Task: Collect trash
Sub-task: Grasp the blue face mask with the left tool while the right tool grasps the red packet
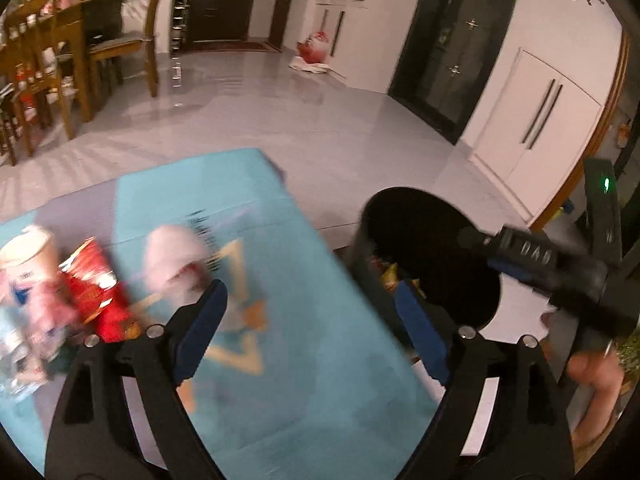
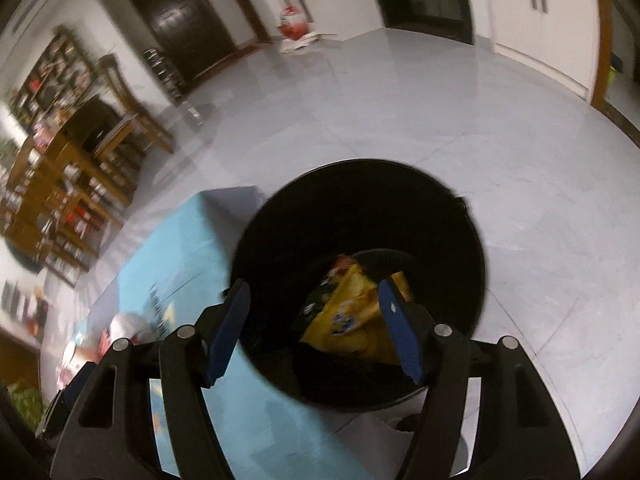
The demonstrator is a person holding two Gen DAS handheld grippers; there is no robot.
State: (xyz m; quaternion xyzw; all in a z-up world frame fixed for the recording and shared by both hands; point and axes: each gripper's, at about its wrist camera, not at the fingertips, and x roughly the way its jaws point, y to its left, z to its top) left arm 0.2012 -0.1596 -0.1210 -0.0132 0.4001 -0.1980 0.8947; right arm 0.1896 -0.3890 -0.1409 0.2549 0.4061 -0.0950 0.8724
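A black round trash bin (image 2: 360,216) stands on the floor beside a table with a blue cloth (image 1: 280,320). A yellow snack bag (image 2: 352,320) lies inside the bin. My right gripper (image 2: 316,332) is open and empty above the bin's mouth; it also shows in the left wrist view (image 1: 532,260) over the bin (image 1: 420,248). My left gripper (image 1: 312,328) is open and empty above the table. On the table's left lie a red snack packet (image 1: 96,292), a pink crumpled piece (image 1: 176,256) and a paper cup (image 1: 28,252), all blurred.
Grey tiled floor (image 2: 400,120) spreads beyond the bin. Wooden chairs and a dining table (image 1: 52,72) stand at the far left. White cabinets (image 1: 540,120) line the right wall. A red bag (image 1: 316,46) sits on the floor by the far wall.
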